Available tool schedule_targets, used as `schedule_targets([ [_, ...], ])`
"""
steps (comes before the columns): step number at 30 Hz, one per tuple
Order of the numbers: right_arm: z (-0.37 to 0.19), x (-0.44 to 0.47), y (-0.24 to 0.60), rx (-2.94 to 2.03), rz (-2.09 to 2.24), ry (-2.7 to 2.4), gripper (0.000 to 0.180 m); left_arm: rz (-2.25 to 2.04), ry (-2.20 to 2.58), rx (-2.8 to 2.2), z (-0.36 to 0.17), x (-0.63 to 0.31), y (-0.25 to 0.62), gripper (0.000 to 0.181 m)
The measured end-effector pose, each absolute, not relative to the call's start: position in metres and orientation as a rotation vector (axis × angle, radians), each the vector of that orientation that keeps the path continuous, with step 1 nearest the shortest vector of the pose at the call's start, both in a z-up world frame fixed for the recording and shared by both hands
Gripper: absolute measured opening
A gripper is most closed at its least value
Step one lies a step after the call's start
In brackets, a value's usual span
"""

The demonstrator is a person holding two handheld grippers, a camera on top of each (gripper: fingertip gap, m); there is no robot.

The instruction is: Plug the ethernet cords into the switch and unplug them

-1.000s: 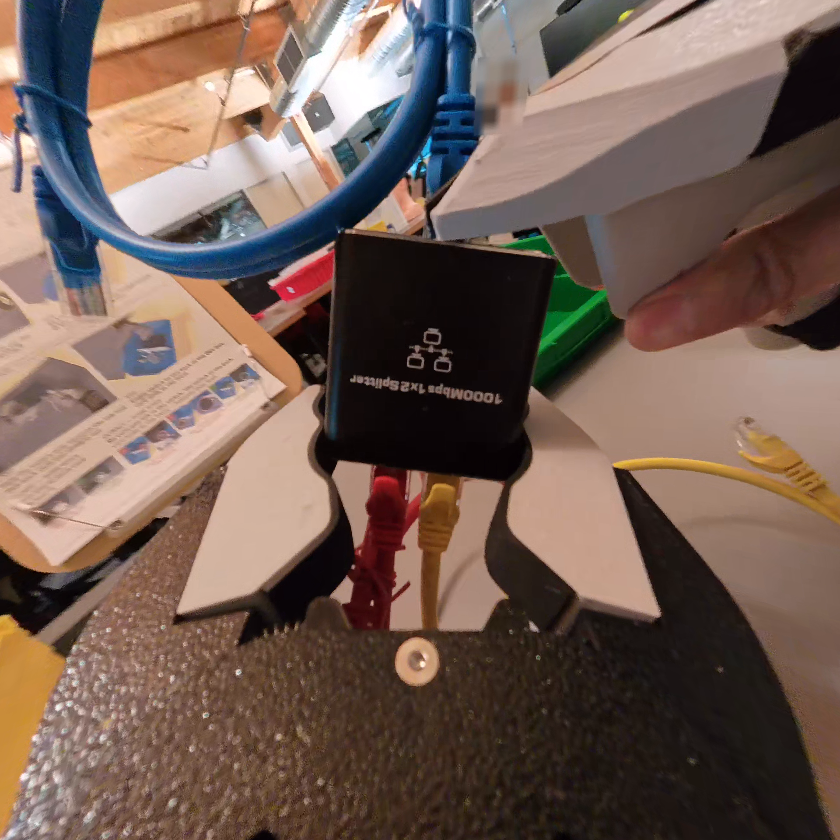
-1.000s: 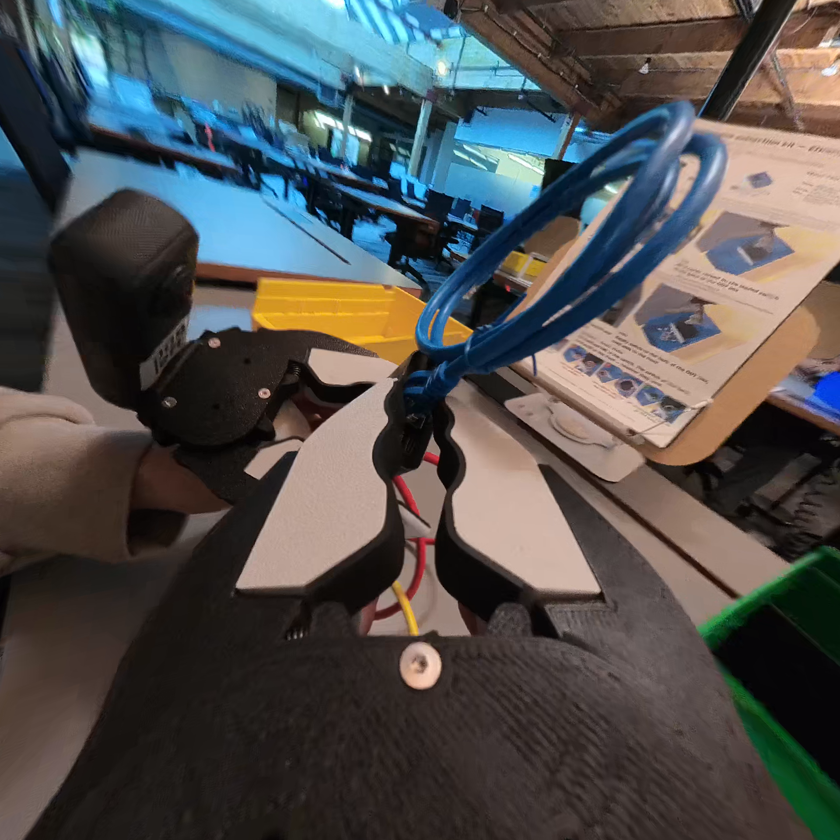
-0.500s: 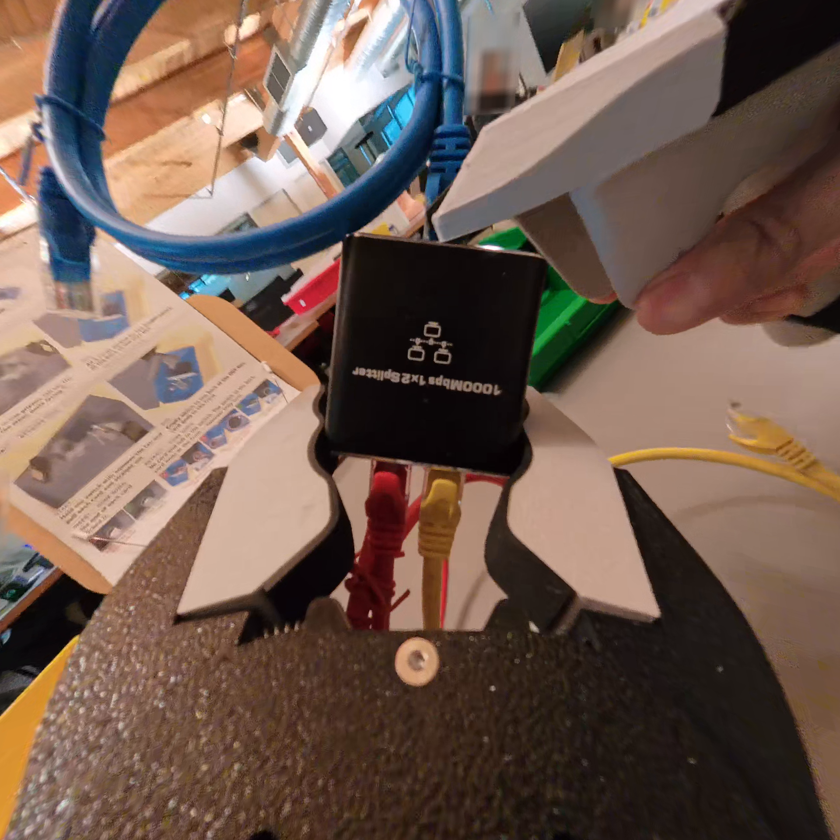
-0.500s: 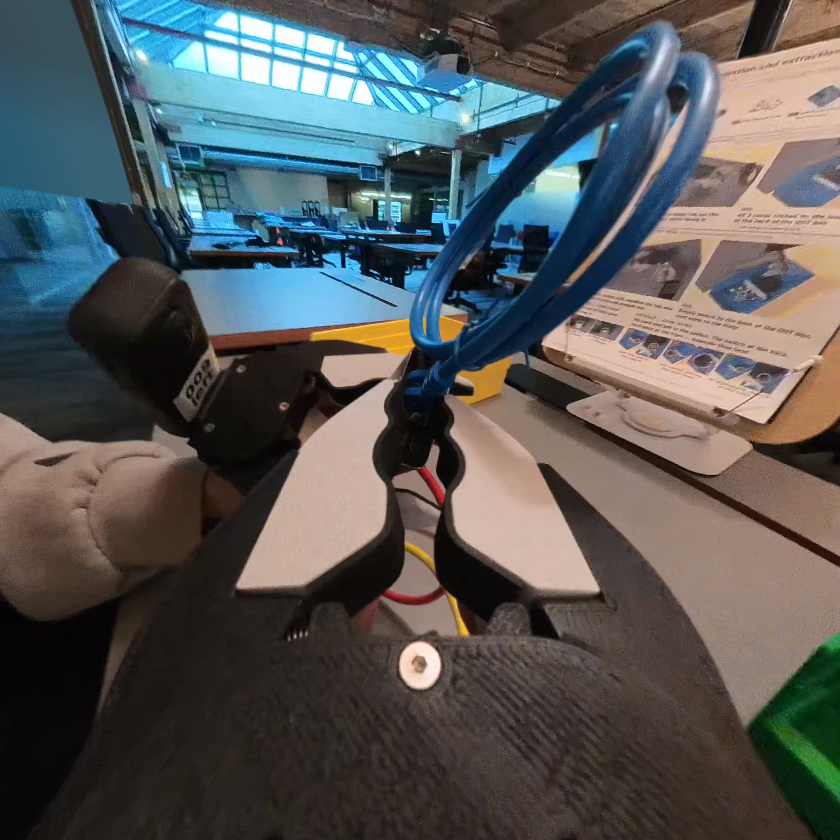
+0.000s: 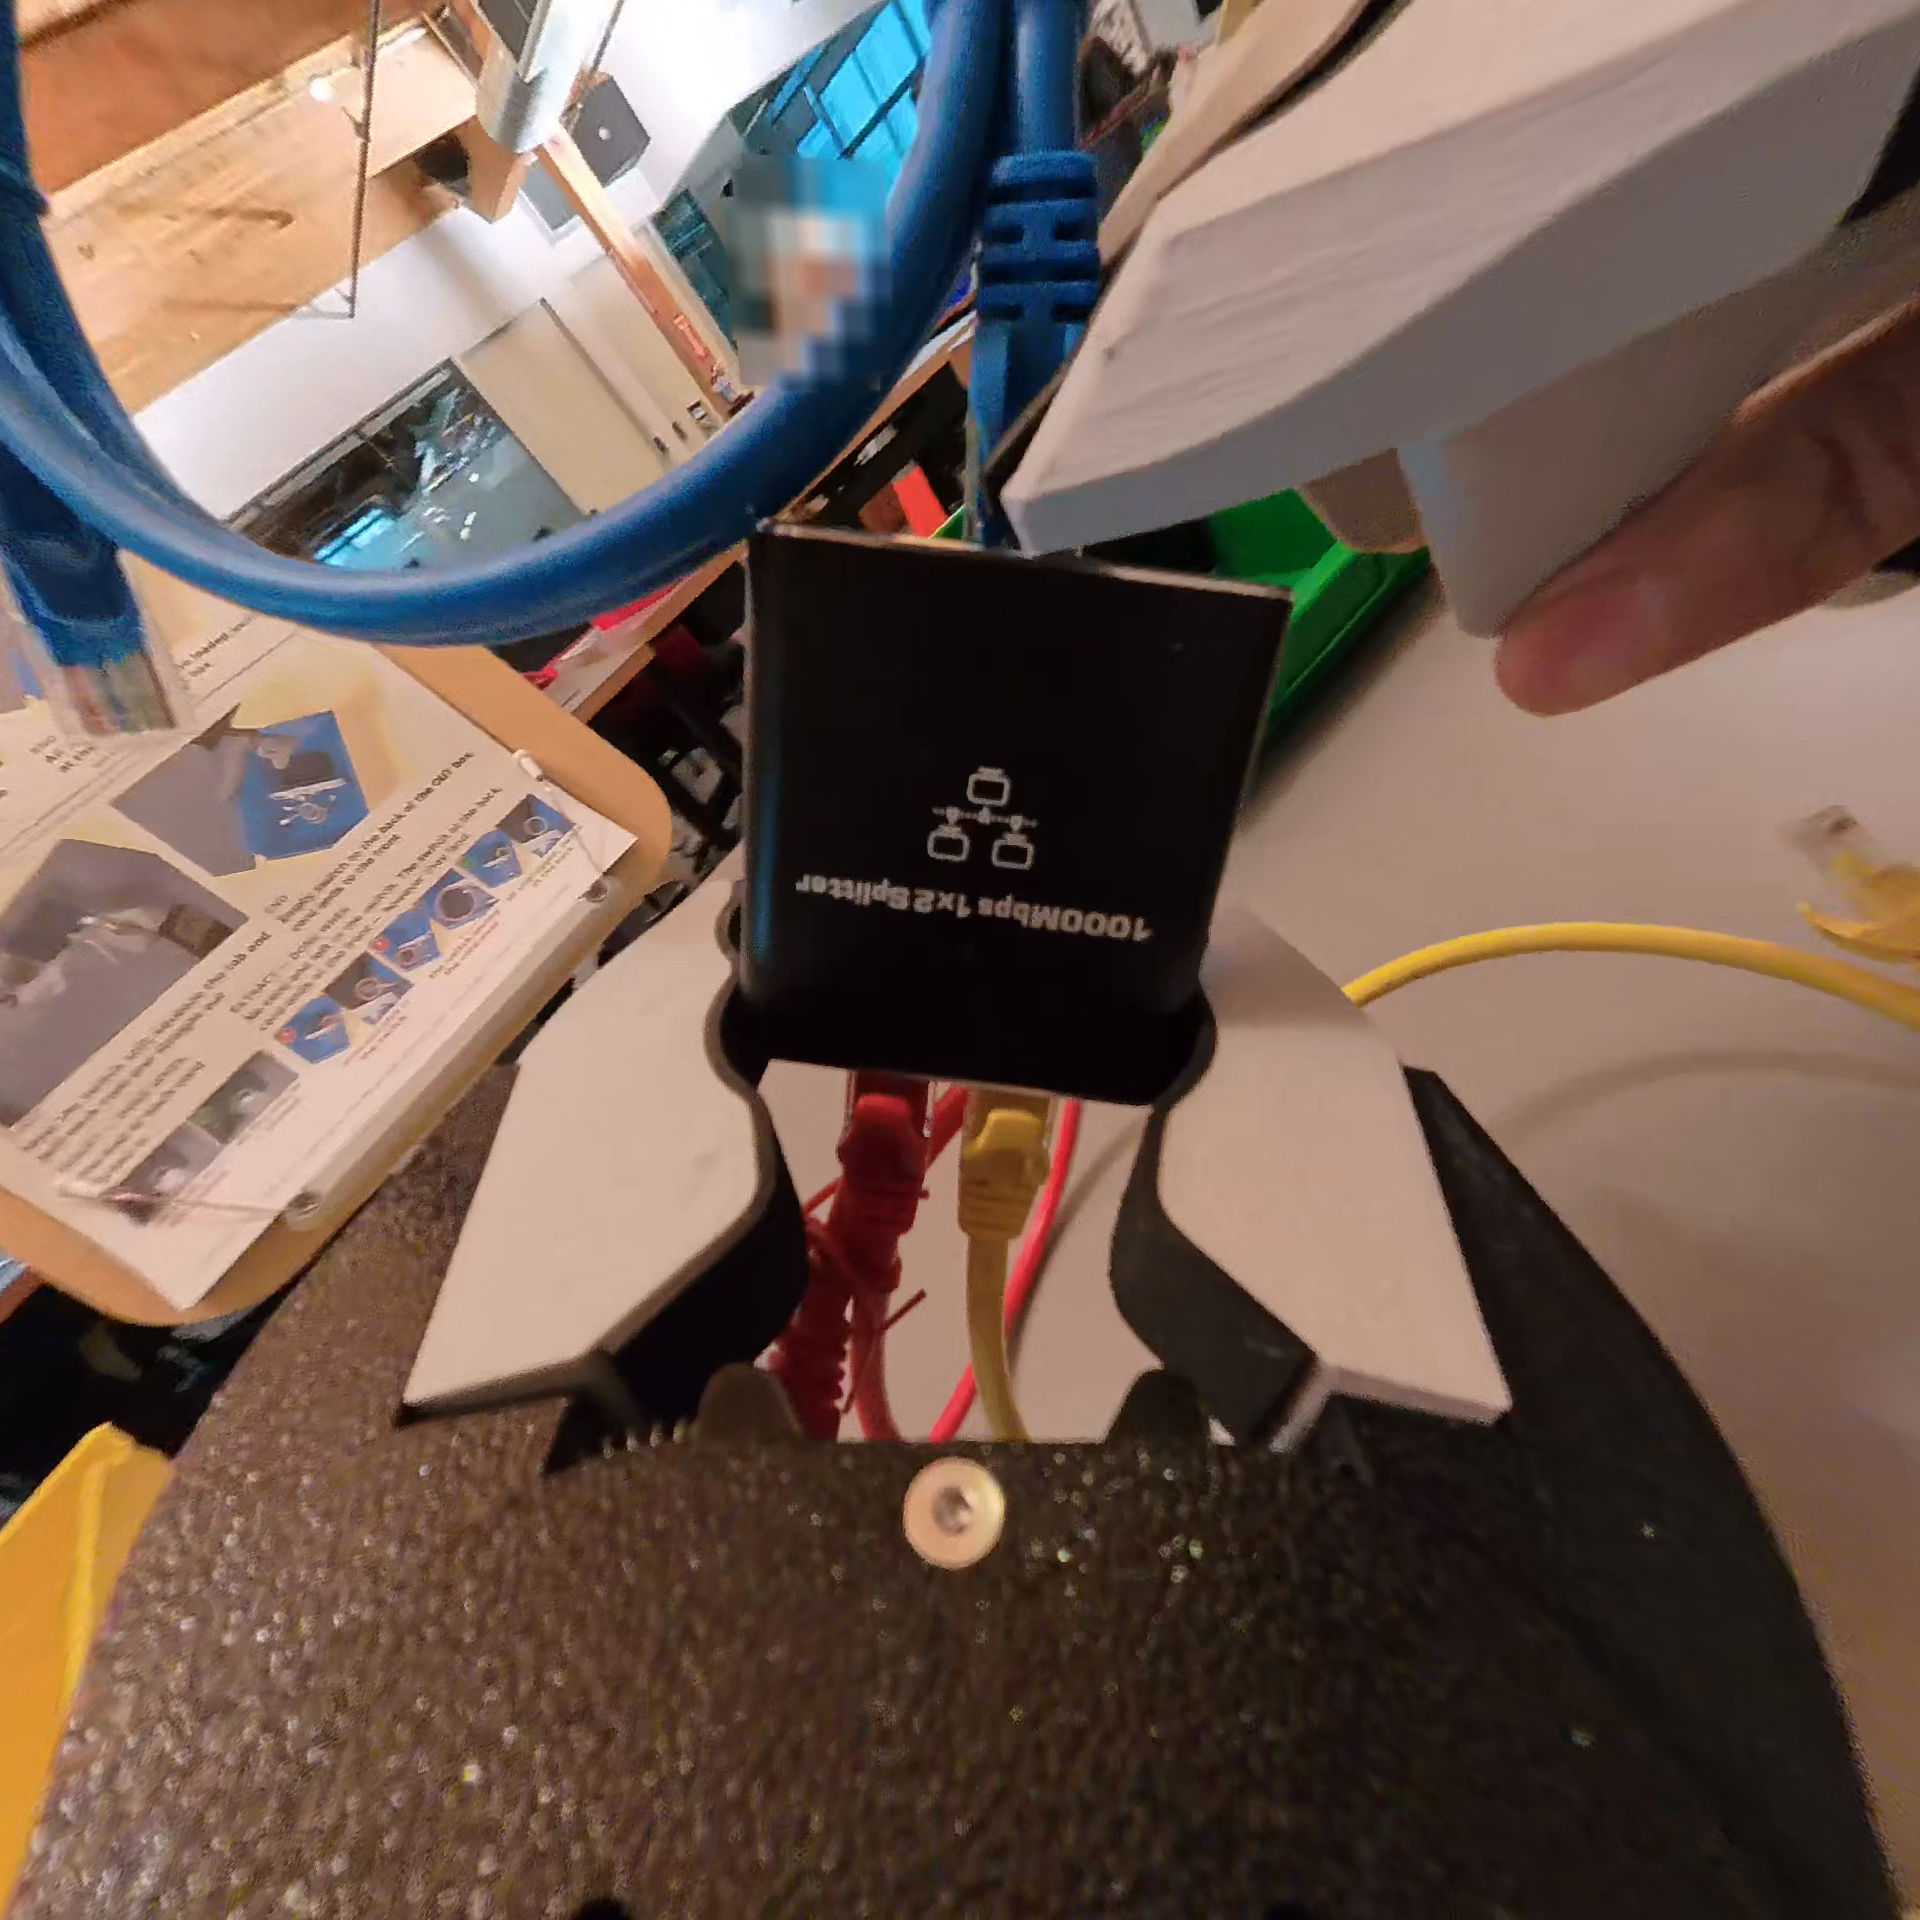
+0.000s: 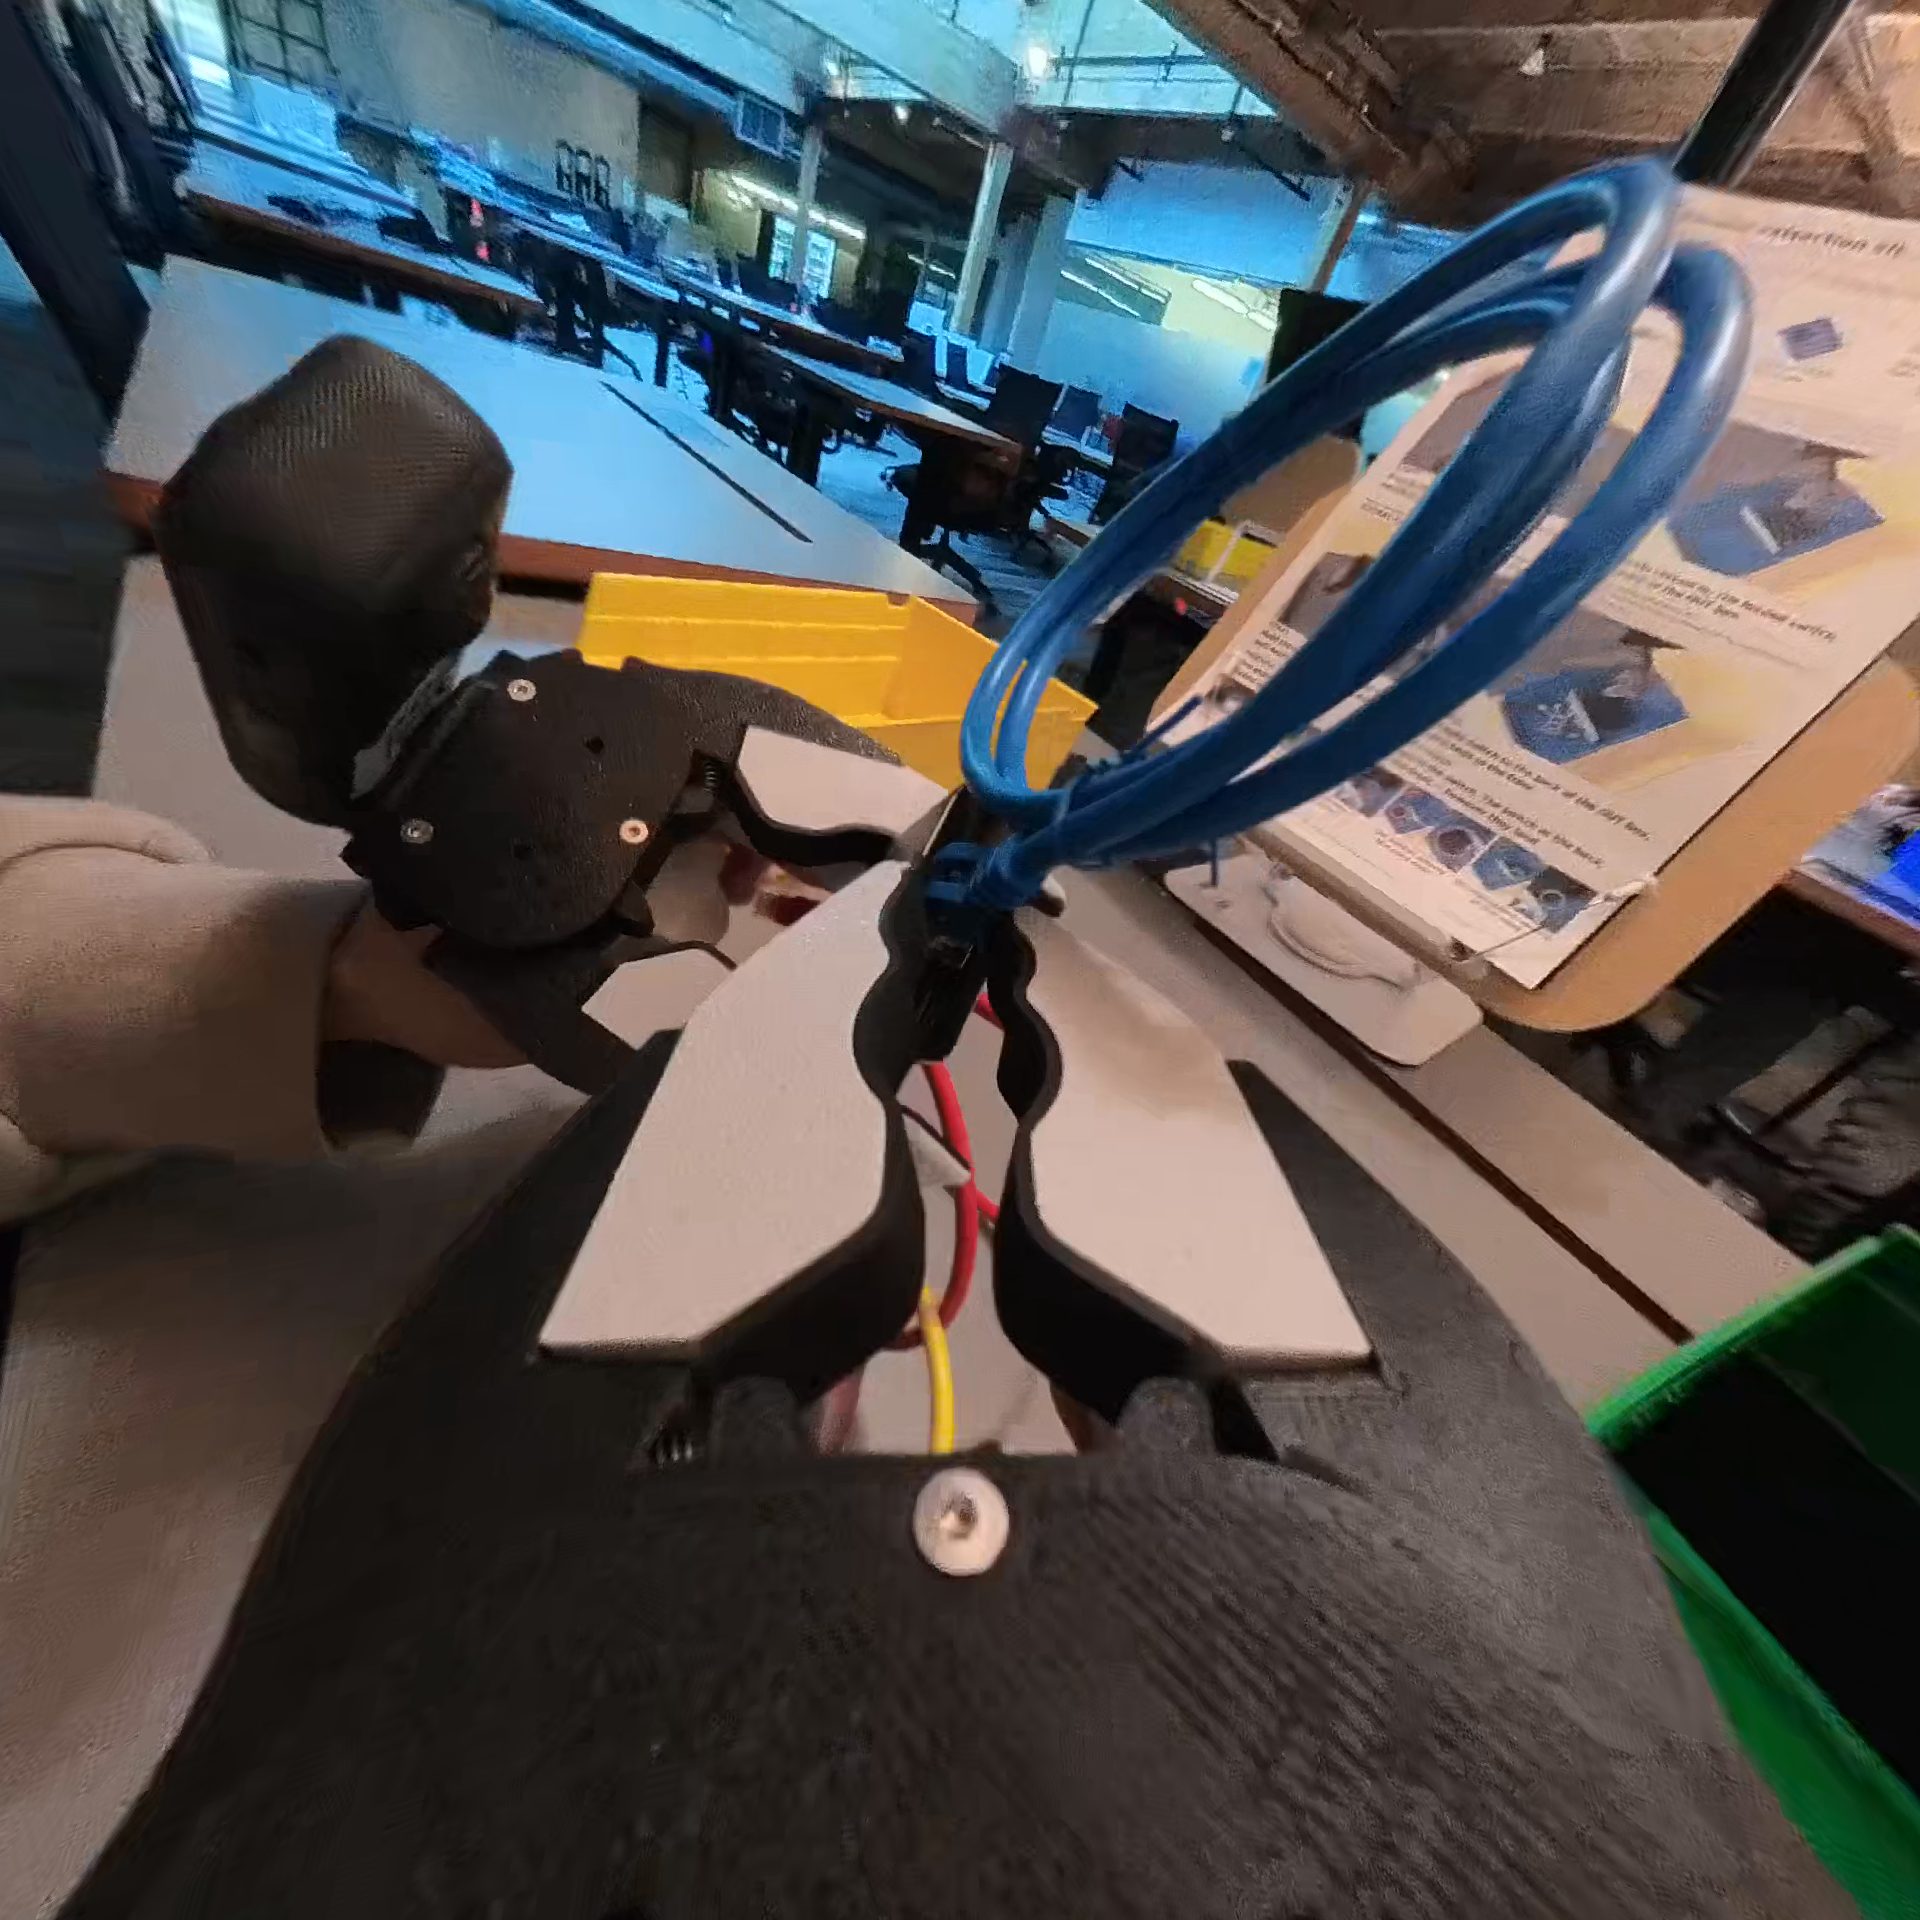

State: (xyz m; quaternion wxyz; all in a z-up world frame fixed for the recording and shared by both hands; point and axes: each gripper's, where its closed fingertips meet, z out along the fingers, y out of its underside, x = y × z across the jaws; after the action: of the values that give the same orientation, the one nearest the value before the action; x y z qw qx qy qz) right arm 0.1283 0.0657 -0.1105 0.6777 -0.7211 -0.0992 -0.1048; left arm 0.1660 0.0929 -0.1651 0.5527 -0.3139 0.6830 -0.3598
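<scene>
My left gripper (image 5: 966,997) is shut on the black switch (image 5: 997,810) and holds it above the table. A red plug (image 5: 878,1153) and a yellow plug (image 5: 1003,1153) sit in the switch's near side. My right gripper (image 6: 956,935) is shut on the blue cord's plug (image 6: 951,904), right at the switch's far end (image 5: 1039,239). I cannot tell if the plug is in a port. The blue cord (image 6: 1351,582) loops upward, and its free plug (image 5: 83,623) hangs at the left. In the right wrist view the switch is hidden behind my fingers.
The yellow cord's loose end (image 5: 1860,894) lies on the grey table (image 5: 1610,1091). A board with an instruction sheet (image 6: 1558,675) stands close behind. A yellow bin (image 6: 831,644) is to the left and a green bin (image 6: 1818,1455) to the right. A person's hands hold both grippers. Left tips to right tips: about 7 centimeters.
Both grippers have swung and tilted a little, so the background has shifted. The left stays shut on the switch, the right on the blue plug at its far end.
</scene>
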Motion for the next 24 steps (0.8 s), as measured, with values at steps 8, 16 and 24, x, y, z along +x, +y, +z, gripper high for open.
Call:
schedule_targets([
  [8, -0.107, 0.118, 0.069, -1.6, -0.121, -0.208, 0.015, -0.829, 1.677, -0.763, -0.165, 0.16, 0.093, 0.074],
  [16, -0.107, 0.108, 0.076, -1.59, -0.096, -0.208, 0.015, -0.926, 1.576, -0.793, -0.149, 0.16, 0.086, 0.081],
  [24, -0.11, 0.113, 0.076, -1.604, -0.212, -0.199, 0.015, -0.73, 1.59, -0.858, -0.156, 0.169, 0.098, 0.078],
])
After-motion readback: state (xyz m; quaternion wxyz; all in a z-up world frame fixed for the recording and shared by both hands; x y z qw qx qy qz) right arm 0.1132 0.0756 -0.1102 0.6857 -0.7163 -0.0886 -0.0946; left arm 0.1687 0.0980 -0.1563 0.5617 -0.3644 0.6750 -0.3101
